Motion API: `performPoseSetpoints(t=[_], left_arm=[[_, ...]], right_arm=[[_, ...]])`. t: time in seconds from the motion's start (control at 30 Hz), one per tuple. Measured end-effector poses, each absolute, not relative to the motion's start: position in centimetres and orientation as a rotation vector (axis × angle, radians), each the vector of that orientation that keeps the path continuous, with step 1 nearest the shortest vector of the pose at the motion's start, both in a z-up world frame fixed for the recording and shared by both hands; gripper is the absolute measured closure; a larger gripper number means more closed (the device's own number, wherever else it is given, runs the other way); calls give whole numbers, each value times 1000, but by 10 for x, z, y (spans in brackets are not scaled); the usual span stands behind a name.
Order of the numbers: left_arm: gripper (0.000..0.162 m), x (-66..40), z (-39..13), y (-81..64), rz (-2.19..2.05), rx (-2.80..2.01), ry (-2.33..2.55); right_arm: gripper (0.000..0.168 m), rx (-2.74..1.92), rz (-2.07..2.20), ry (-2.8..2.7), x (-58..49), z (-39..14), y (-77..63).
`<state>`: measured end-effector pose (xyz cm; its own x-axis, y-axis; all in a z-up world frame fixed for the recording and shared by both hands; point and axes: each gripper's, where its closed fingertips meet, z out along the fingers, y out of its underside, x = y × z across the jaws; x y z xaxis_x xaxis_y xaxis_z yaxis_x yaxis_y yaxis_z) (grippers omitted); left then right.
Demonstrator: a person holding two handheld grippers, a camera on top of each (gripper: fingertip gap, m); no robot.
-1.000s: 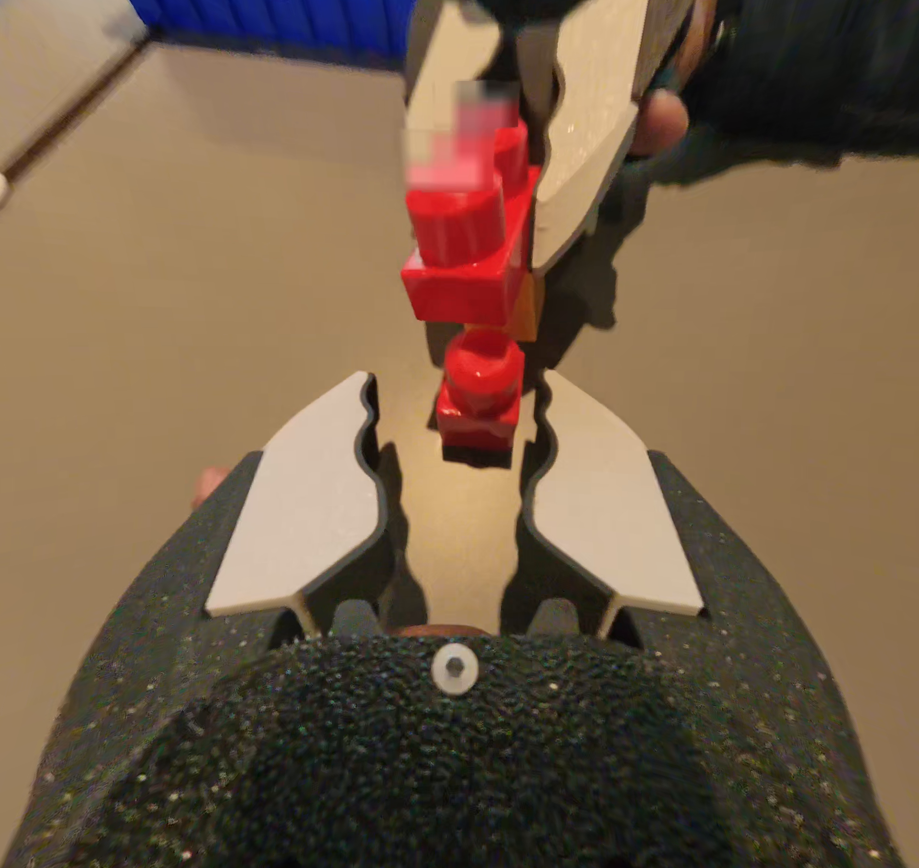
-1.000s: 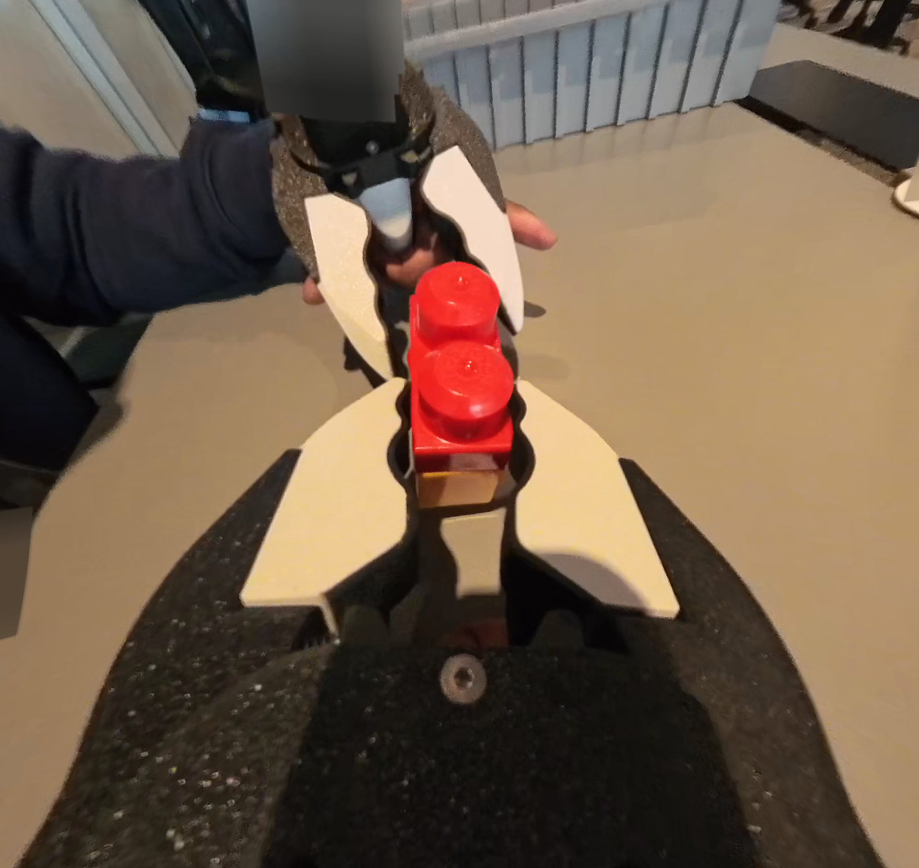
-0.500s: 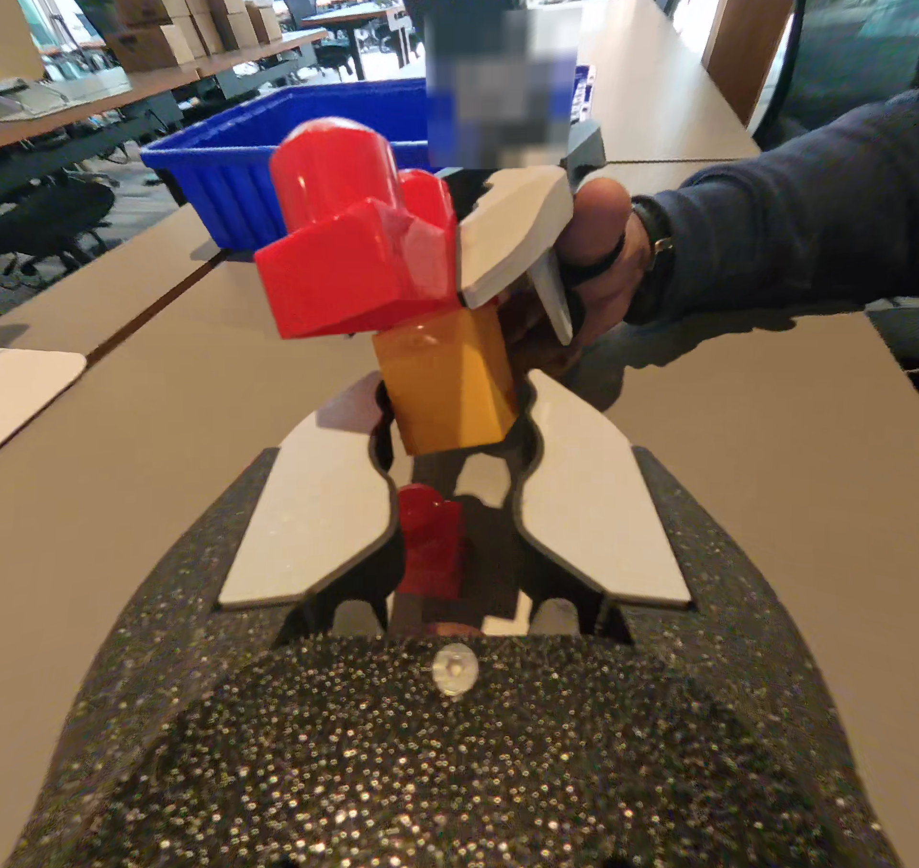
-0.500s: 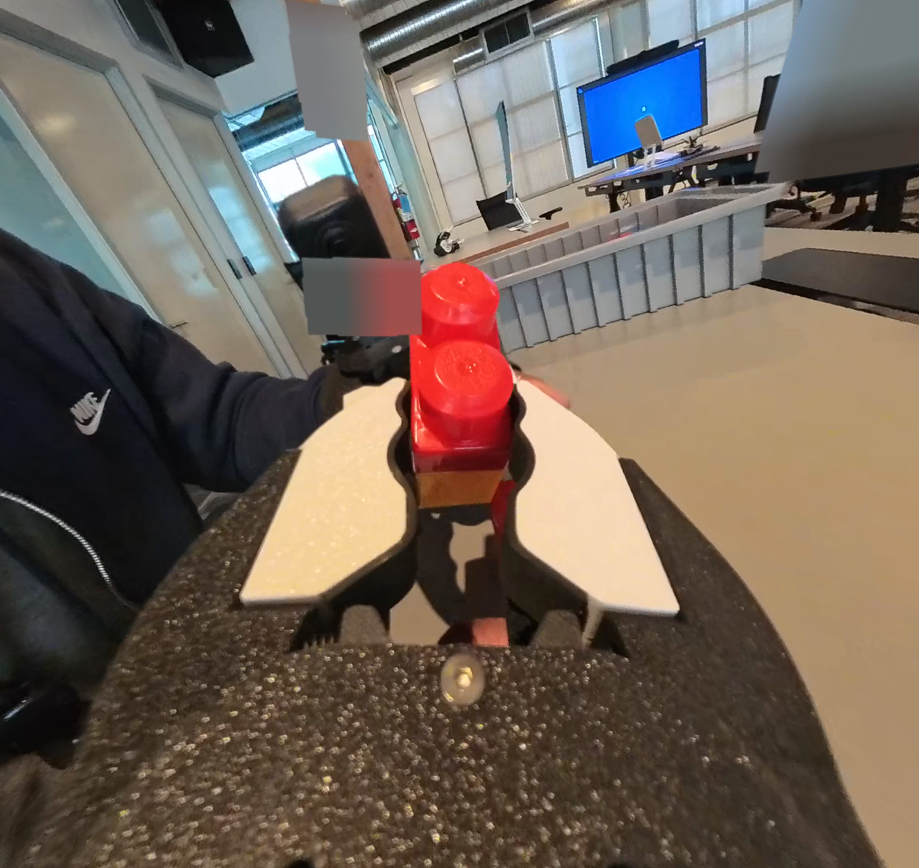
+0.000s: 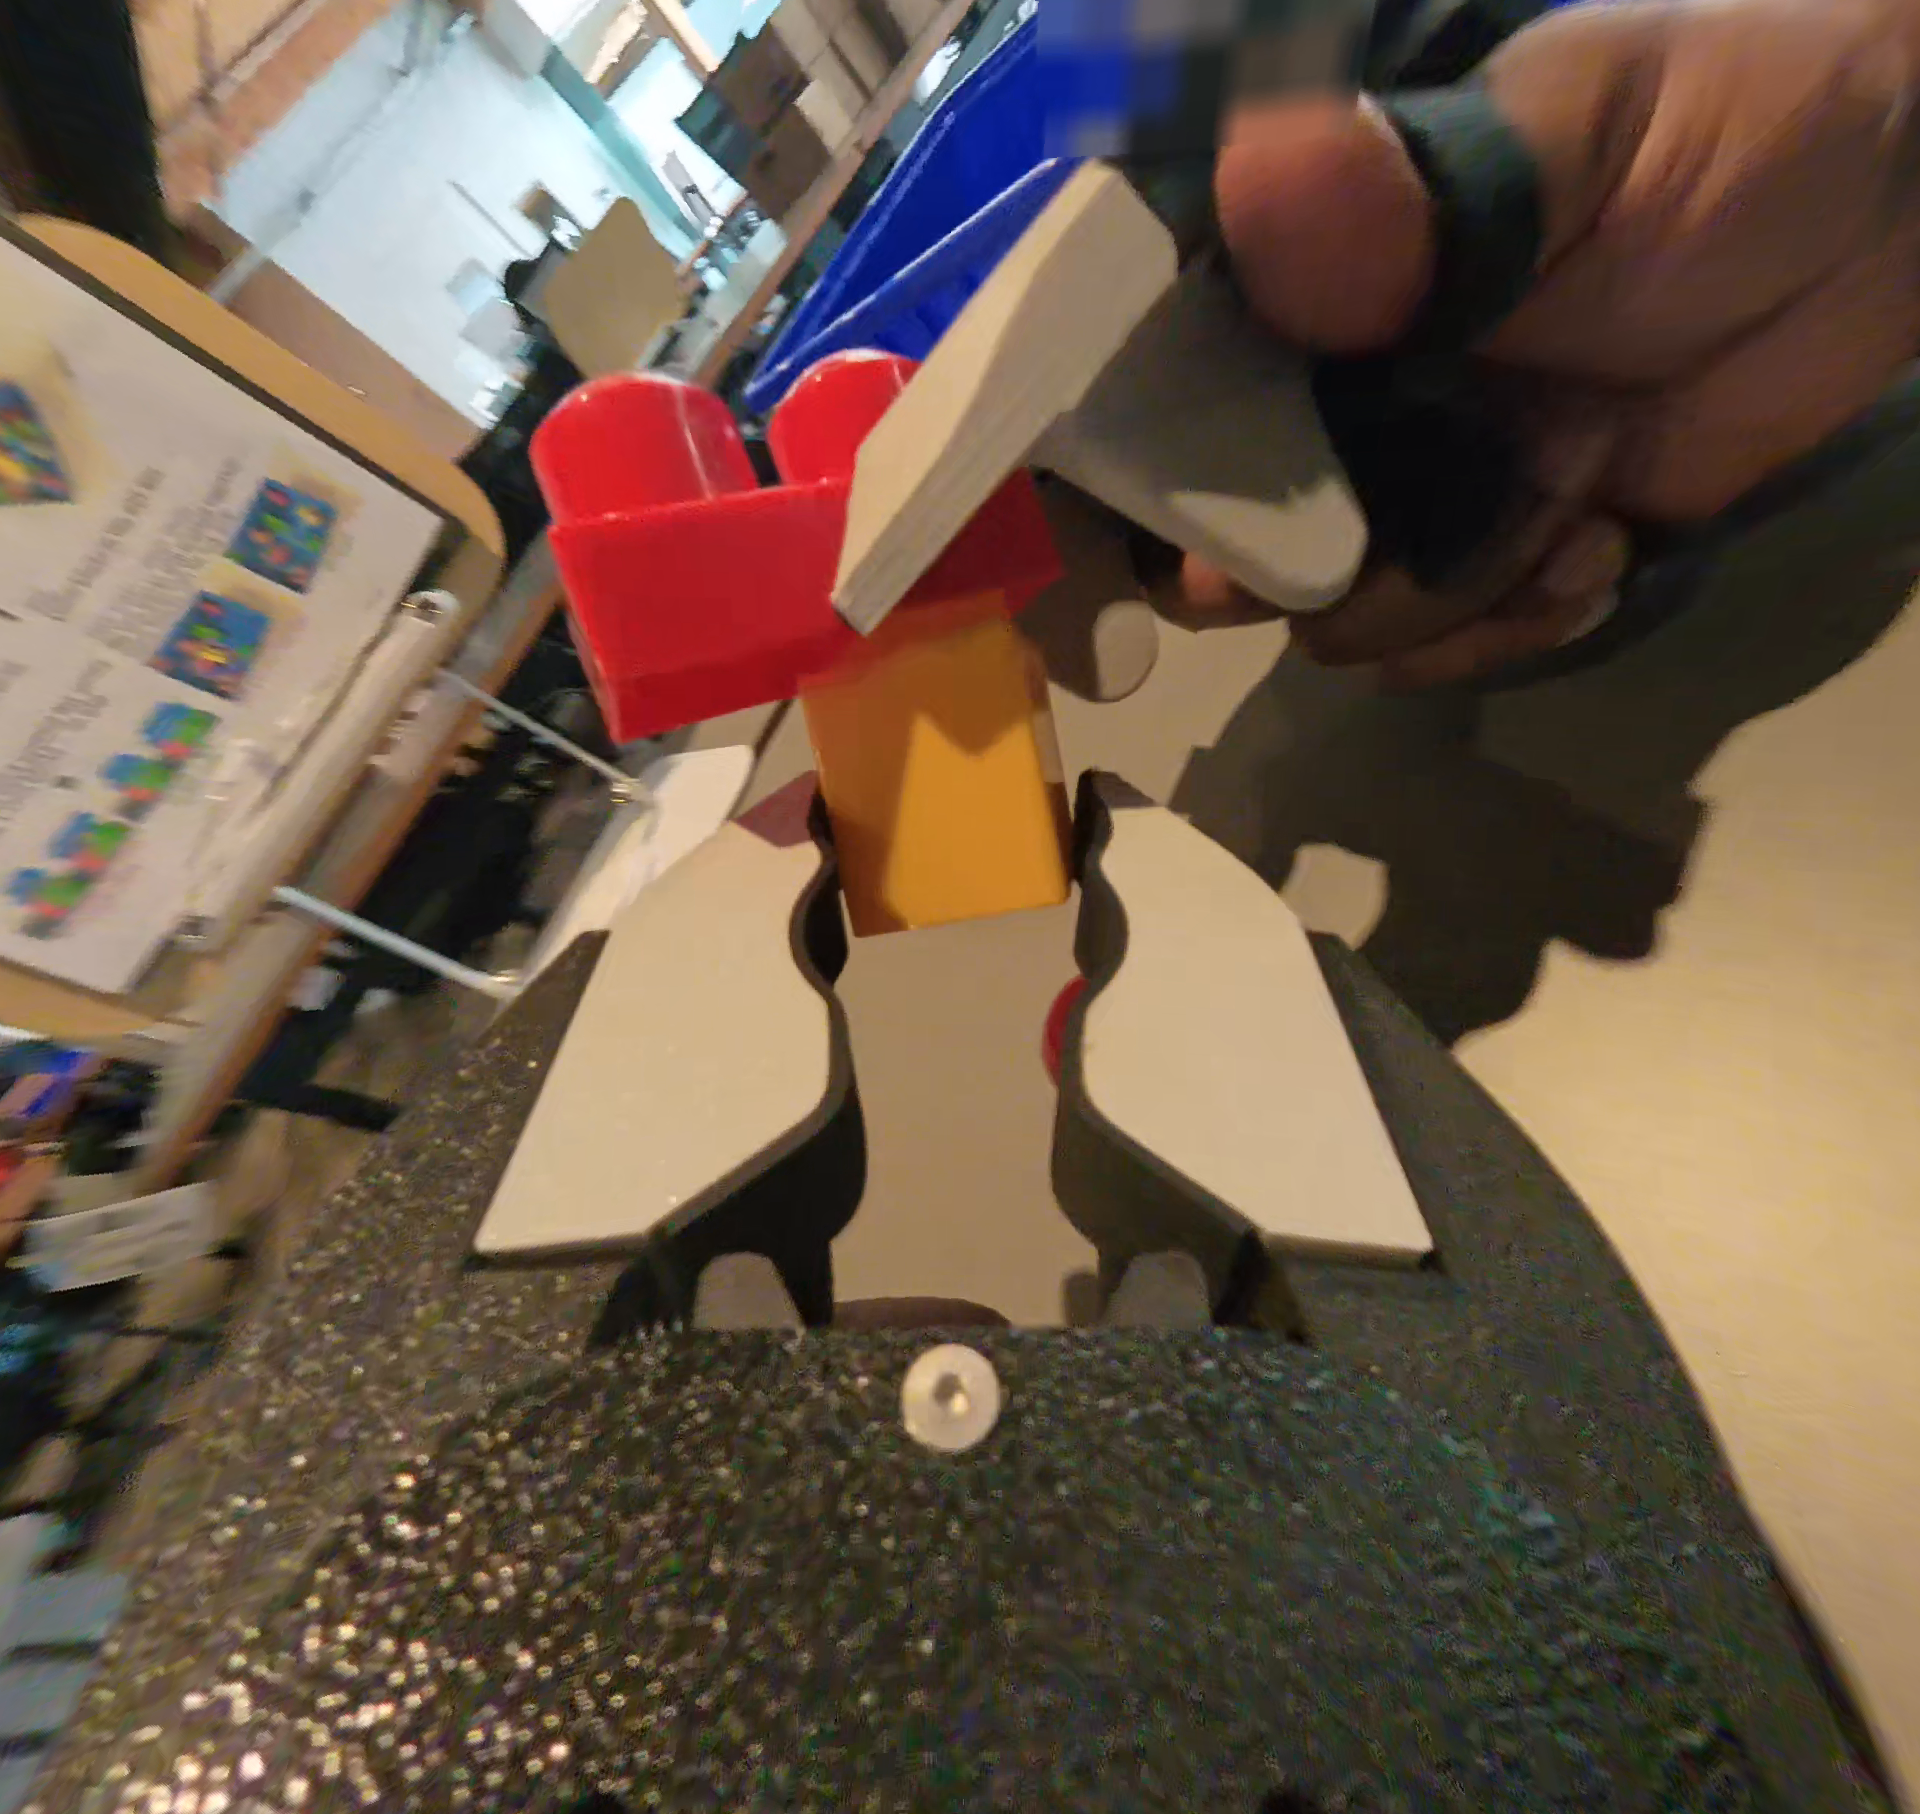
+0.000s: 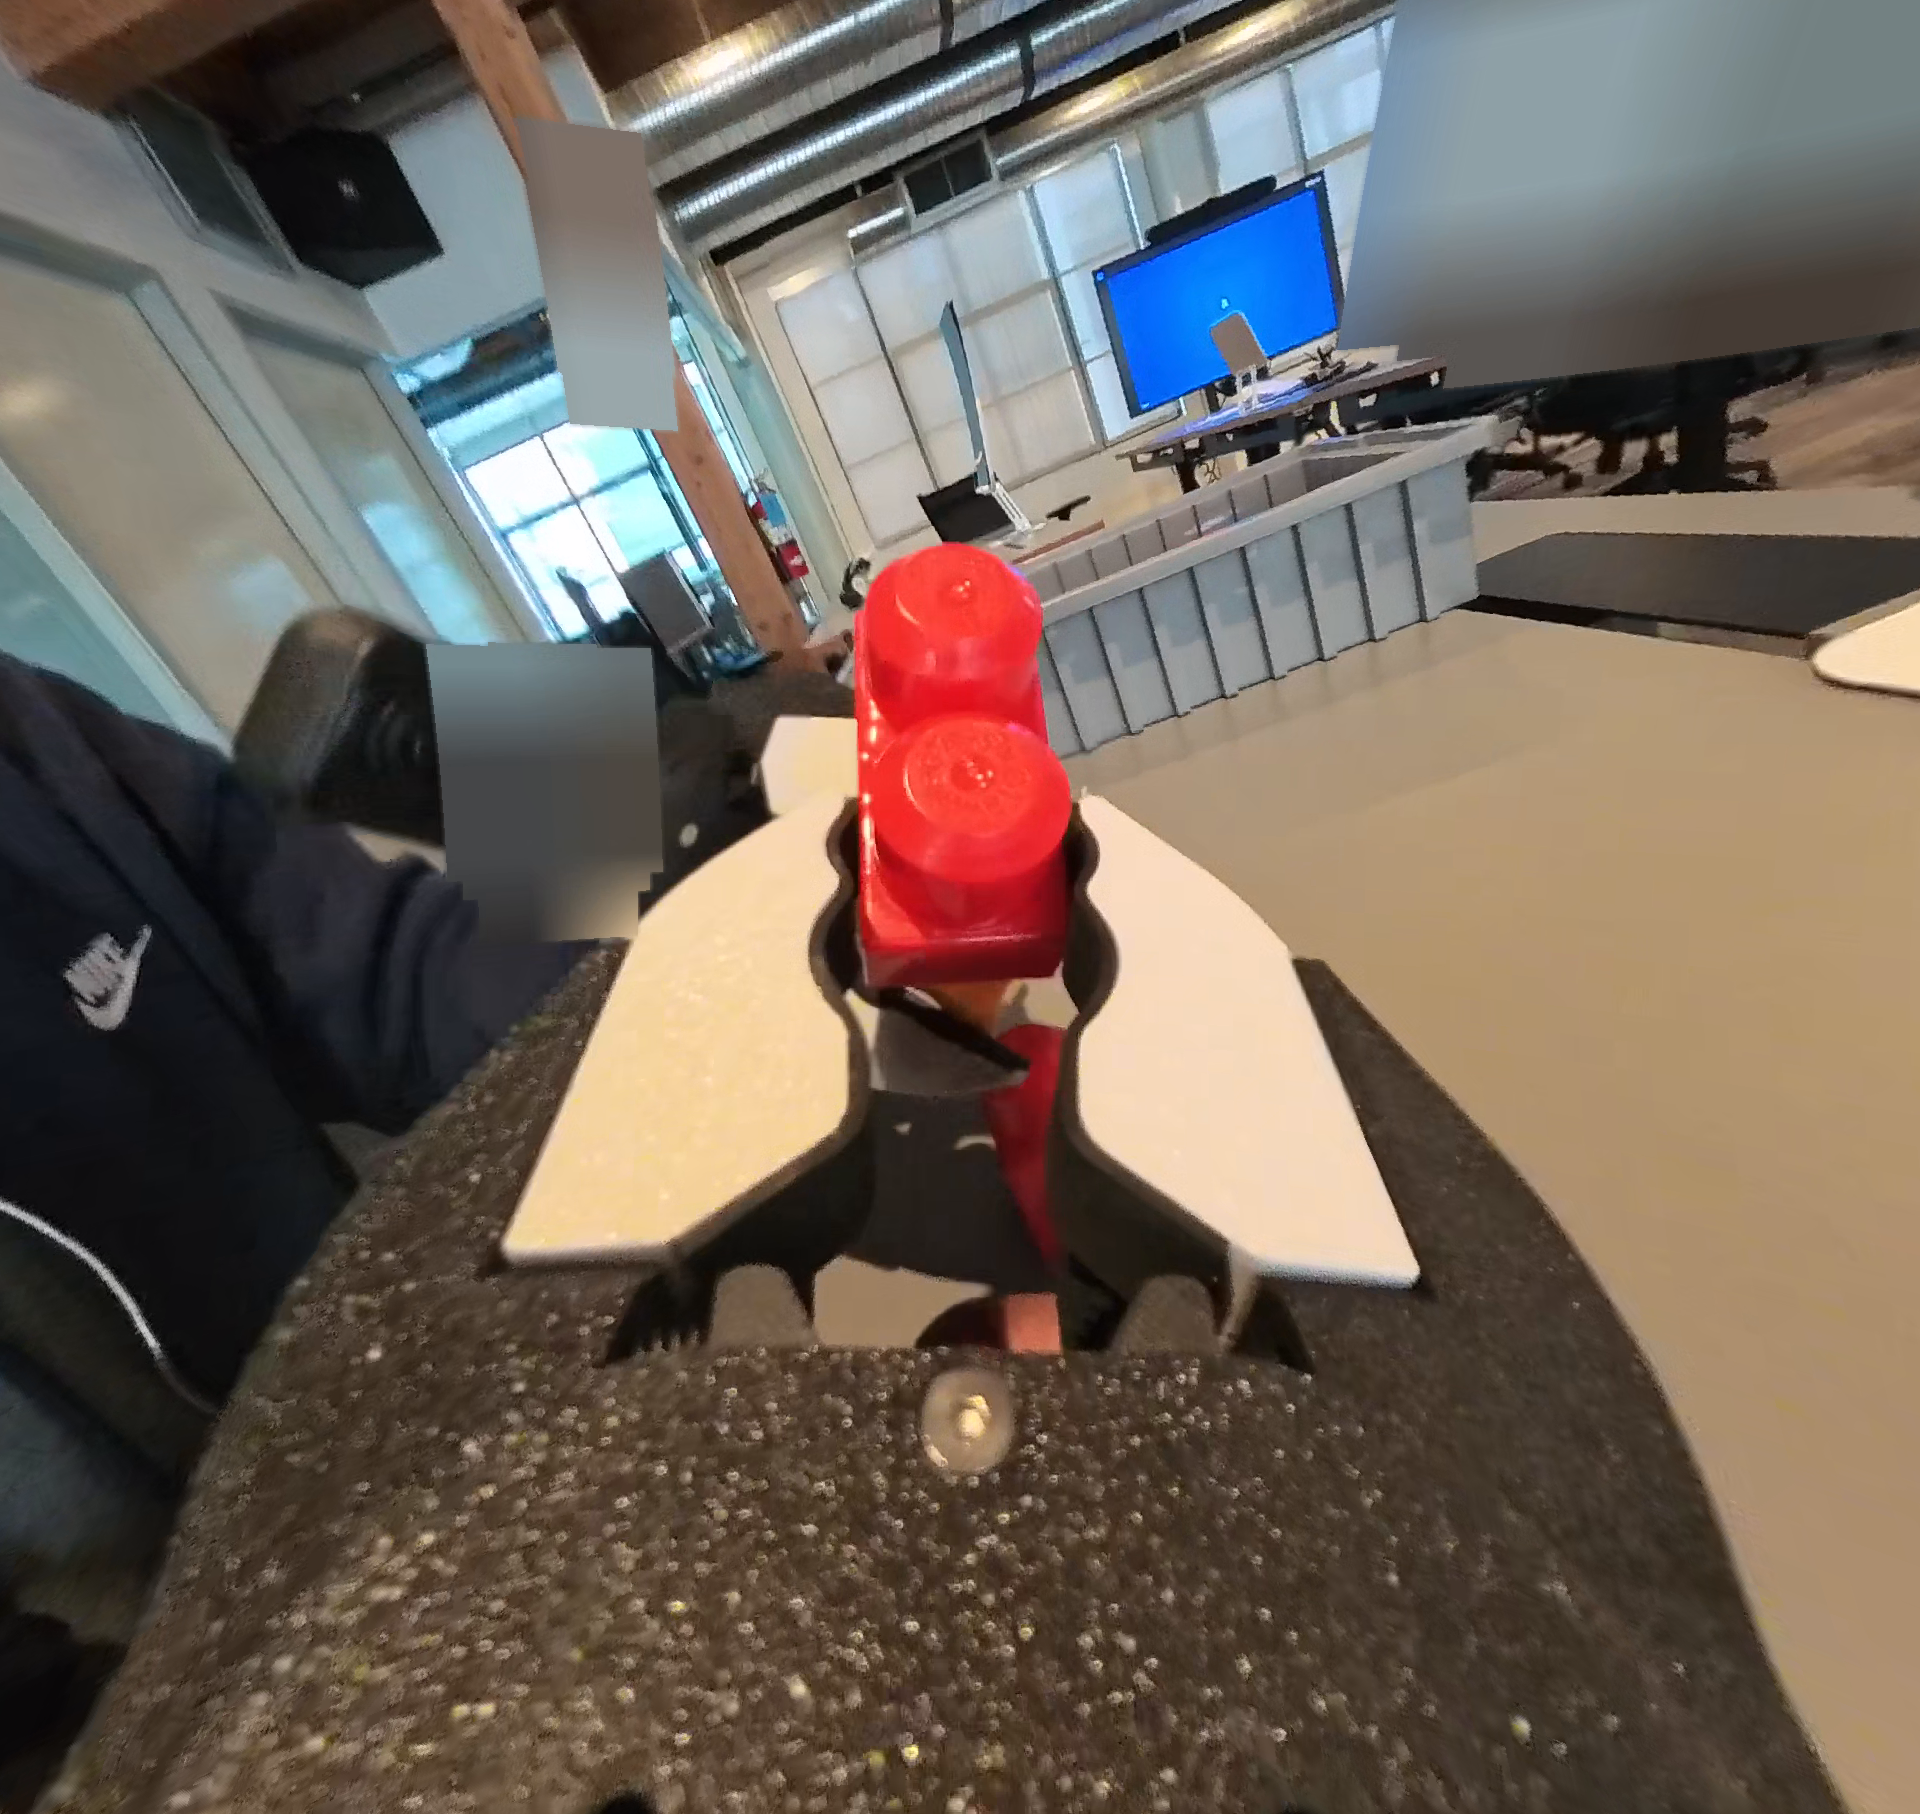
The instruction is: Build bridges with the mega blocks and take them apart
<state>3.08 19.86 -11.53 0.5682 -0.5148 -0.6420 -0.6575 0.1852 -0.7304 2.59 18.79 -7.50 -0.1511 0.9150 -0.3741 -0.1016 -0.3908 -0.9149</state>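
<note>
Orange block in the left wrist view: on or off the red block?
On. The orange block sits flush under the red block, no gap showing, with the left gripper shut on the orange one.

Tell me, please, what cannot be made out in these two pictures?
- Left wrist view: the joint between red block and orange block, partly covered by a right gripper finger.
- Right wrist view: the orange block, nearly hidden beneath the red block.
- Both views: the small red piece behind the fingers, mostly hidden.

Bright window daylight fills both wide-angle views, bending lines at the edges. The hand (image 5: 1621,310) is motion-blurred, casting a dark shadow on the table (image 5: 1714,1089).
</note>
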Motion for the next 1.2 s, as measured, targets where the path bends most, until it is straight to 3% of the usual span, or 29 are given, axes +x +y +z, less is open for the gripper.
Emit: performPoseSetpoints(t=[0.13,0.27,0.5,0.67,0.97,1.2], left_arm=[[123,22,-115,201,337,-1384,1129],[124,26,-114,200,129,-1452,1047],[123,18,-108,203,118,-1453,1023],[122,23,-113,200,135,-1433,1069],[123,24,-110,199,126,-1423,1060],[122,17,-111,201,90,-1445,1047]], right_arm=[[132,-1358,1942,-696,37,-65,209],[132,-1403,1894,-693,43,-73,223],[132,-1414,1208,-968,65,-36,238],[132,-1644,630,-780,177,-6,321],[130,-2503,234,-735,342,-170,396],[128,-2563,33,-821,352,-182,394]])
